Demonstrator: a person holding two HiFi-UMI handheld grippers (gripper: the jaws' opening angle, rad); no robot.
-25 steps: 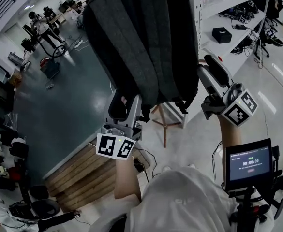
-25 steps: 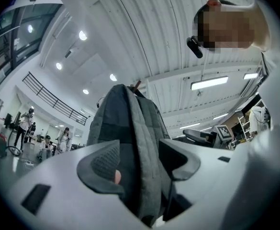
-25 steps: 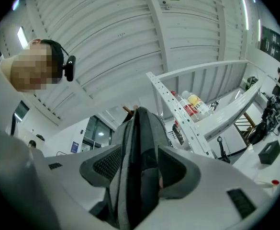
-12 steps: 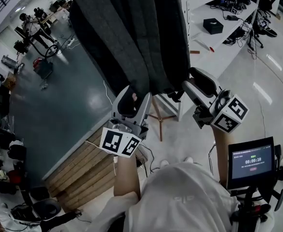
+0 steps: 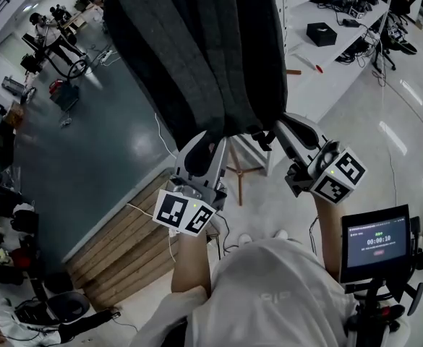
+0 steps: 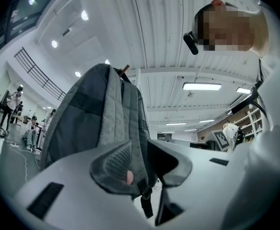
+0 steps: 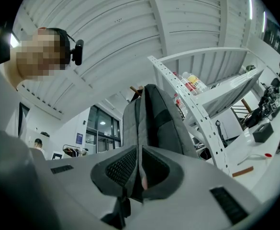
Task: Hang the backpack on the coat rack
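Observation:
A grey and black backpack (image 5: 197, 49) hangs above me from the coat rack, whose wooden peg tip (image 6: 125, 70) pokes out over the bag's top. The rack's wooden legs (image 5: 240, 176) show below the bag. My left gripper (image 5: 202, 144) points up at the bag's bottom edge. Its jaws are closing, with the lower corner of the backpack (image 6: 96, 119) and a dangling strap filling the gap between them. My right gripper (image 5: 287, 125) is at the bottom right corner. Its jaws are closing too, with a thin fold of the backpack (image 7: 159, 119) pinched between the pads.
A white shelving unit (image 5: 319, 71) stands to the right of the bag, with a black box (image 5: 321, 33) on it. A wooden platform (image 5: 131, 251) lies on the floor at lower left. A small screen (image 5: 374, 243) sits at lower right. People and equipment (image 5: 52, 35) are far off on the dark floor.
Both grippers have come in under the backpack's bottom edge and their jaws have narrowed from wide open onto the fabric. The bag itself still hangs in place.

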